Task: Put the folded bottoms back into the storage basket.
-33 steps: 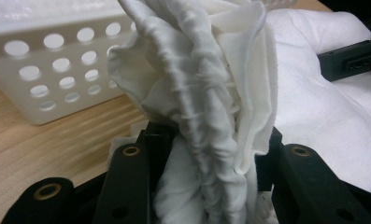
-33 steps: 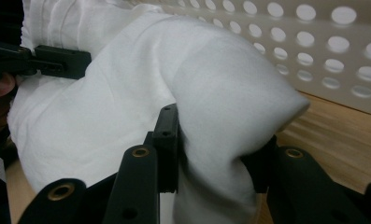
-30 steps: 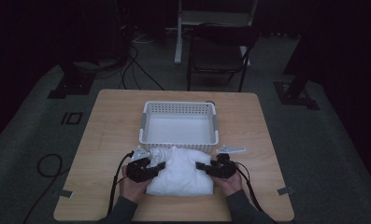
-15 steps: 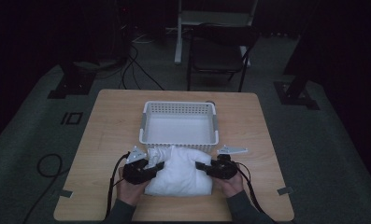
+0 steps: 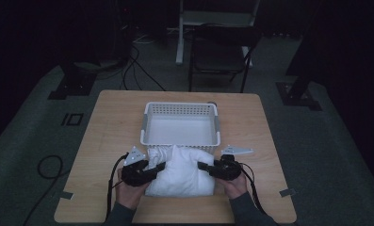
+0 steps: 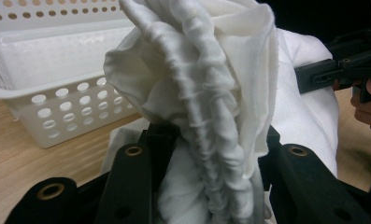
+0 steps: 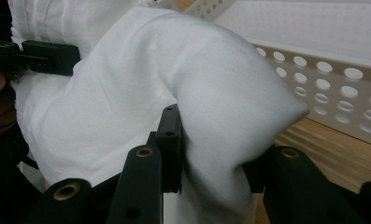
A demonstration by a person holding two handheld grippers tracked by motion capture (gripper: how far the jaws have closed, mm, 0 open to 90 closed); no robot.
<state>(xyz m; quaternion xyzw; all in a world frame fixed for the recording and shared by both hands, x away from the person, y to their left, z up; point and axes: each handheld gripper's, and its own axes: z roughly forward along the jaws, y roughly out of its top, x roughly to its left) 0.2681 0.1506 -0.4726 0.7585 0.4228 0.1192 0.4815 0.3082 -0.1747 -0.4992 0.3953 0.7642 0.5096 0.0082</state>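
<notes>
The left claw (image 5: 157,168) is grasping a gathered, wrinkled edge of the white cloth (image 5: 181,170), and the right claw (image 5: 204,166) is clenching a smooth fold on the opposite side. The cloth is hanging bunched between the two claws, just in front of the basket (image 5: 181,123), with its lower part resting on the counter (image 5: 109,122).

I judge two risks. The fold in the right claw is thick and rounded, so it may be slipping out if the hands are pulling apart. Also, the basket is light and standing just beyond both claws, so a lifted cloth that is dragging against its near wall may be pushing it away.

The tips of both claws are buried in fabric, so how deep each grip is going is hard to tell. The dim light is hiding the cloth's real shape.
</notes>
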